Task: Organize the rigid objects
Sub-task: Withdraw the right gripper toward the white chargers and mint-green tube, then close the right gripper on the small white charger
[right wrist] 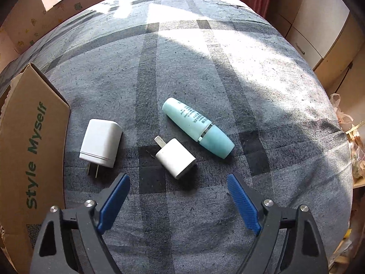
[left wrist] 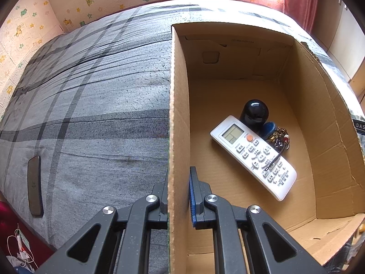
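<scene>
A cardboard box (left wrist: 180,114) stands on the grey checked bed. My left gripper (left wrist: 179,175) is shut on its left wall, one finger outside and one inside. Inside lie a white remote control (left wrist: 253,155), a black round-topped bottle (left wrist: 254,113) and a keychain with a blue tag (left wrist: 277,137). In the right wrist view my right gripper (right wrist: 178,176) is open just above the bed, nothing between its blue pads (right wrist: 243,203). Right ahead of it lies a small white charger (right wrist: 175,158). A larger white charger (right wrist: 100,142) lies to the left, a pale teal bottle (right wrist: 197,127) behind.
The box's printed outer side (right wrist: 29,150) rises at the left edge of the right wrist view. A dark flat phone-like object (left wrist: 34,186) lies near the bed's left edge. Cupboards (right wrist: 319,34) and plastic bags (right wrist: 355,141) stand beyond the bed's right side.
</scene>
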`<state>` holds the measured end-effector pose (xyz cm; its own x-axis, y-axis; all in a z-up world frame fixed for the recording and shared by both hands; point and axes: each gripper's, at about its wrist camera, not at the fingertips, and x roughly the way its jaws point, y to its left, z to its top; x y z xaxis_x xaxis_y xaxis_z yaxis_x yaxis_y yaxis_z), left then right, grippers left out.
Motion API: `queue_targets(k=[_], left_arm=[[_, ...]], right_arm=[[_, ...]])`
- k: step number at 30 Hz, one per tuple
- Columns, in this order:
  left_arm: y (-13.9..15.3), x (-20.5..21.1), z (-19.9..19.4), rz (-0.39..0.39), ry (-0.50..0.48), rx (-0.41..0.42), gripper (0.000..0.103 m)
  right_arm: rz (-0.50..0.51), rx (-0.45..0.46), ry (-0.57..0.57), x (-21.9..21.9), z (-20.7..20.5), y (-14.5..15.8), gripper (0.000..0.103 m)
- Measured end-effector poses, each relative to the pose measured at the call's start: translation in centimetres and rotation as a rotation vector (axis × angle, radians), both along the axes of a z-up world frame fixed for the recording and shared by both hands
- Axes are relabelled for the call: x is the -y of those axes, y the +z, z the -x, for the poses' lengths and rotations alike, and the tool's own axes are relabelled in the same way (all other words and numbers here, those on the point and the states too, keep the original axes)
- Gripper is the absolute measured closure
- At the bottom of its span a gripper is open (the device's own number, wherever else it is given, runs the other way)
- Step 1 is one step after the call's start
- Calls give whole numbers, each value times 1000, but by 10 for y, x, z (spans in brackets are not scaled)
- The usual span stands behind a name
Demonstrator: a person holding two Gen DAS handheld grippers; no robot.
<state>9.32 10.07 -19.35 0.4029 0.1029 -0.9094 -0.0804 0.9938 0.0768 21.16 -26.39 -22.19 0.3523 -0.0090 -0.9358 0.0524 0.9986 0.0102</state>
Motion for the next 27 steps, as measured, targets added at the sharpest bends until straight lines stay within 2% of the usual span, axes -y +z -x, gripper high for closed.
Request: queue_targets(k=[3,7,13,16,22,27], left_arm=[[1,1,0,-3,-3,0,91],[-1,-1,-1,7,1,-2,91],[-3,-3,-2,6,2,-7,91],[-3,-2,-3,6,2,-7,91],[-2,-2,-3,7,6,-8,91],[-2,-1,-3,3,4,-8,91]], right_arm=[[-7,-10,-7,1,-7,-5,22],[-24,-21,-26,3,-15,-11,25],[-20,-25,-35,4,-28,-17,39],[-19,-23,-37,3,-34,-18,63],[0,-22,-21,-4,-38,-16,63],[-6,-16,-4,-7,-21,-8,63]])
